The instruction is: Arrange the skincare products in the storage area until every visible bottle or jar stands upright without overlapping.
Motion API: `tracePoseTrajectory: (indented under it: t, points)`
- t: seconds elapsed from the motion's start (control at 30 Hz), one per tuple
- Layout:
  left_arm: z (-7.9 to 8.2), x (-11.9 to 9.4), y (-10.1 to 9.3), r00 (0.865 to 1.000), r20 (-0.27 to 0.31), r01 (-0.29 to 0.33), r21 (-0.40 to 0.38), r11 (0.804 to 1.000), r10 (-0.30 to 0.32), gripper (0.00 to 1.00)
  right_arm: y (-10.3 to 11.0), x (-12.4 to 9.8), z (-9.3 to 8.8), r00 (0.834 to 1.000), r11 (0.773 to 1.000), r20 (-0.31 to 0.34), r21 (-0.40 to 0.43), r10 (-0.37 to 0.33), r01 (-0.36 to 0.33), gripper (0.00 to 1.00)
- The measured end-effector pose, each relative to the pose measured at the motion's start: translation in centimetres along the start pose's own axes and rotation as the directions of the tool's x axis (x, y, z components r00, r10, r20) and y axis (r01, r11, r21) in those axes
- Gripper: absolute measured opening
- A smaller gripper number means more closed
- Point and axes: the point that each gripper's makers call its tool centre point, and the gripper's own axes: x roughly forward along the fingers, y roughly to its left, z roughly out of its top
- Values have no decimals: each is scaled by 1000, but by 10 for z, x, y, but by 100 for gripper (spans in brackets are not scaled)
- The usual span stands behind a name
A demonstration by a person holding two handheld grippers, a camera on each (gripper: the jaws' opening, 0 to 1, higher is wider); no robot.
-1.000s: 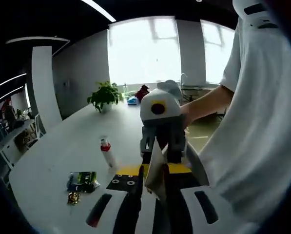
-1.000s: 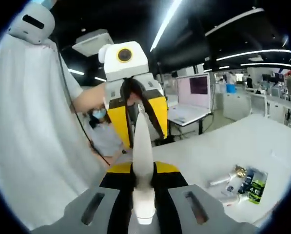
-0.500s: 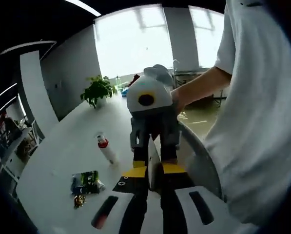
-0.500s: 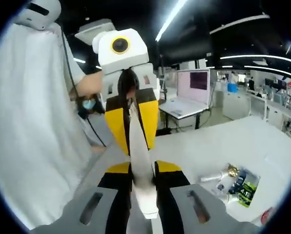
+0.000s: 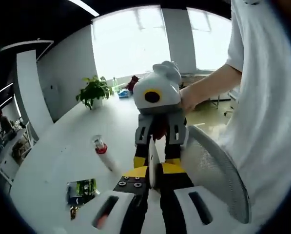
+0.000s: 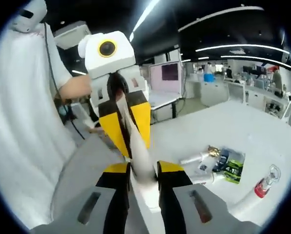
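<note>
Left gripper view looks along the left hand-held gripper [image 5: 154,175], whose jaws are clamped on one end of a white tube [image 5: 152,163]. The right hand-held gripper [image 5: 156,141] faces it head-on and pinches the other end, held in the person's hand [image 5: 188,99].

In the right gripper view the same tube [image 6: 138,156] runs from the right hand-held gripper [image 6: 143,178], jaws closed on its wide end, up to the left hand-held gripper [image 6: 122,114]. So the tube hangs in the air between both tools, above the near edge of the white counter [image 5: 62,146], with a mesh chair back [image 5: 216,170] just beside it.

On the counter lie more products: a bottle with a red cap [image 5: 104,151] leaning over, and a green-black packet [image 5: 81,191] near a small gold-capped item [image 5: 73,212]. The right gripper view shows the red-capped bottle [image 6: 262,187], the packet [image 6: 233,170] and a gold-capped tube [image 6: 199,157] lying flat.

The held tube looks light and soft, flat at its crimped end, so it would likely buckle under a hard squeeze and slip if held at the taper. Gripping the stiffer shoulder near the cap seems safest for standing it up.
</note>
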Motion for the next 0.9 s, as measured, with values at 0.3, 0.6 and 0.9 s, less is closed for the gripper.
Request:
tracePoseTrajectory:
  t: [0.3,0.6,0.9]
  points:
    - [-7,27,22,1000,0,16,-39,999,-16,11,-30,-7,-16,999,998,-8,37,-52,52,22]
    - [-21,57,47,1000,-19,-9,-65,998,8,11,-72,-12,-46,990,986,-52,95,-134,139,23]
    - [-33,78,67,1000,-17,-21,-100,995,20,11,-94,-23,-61,979,968,-69,148,-194,202,22]
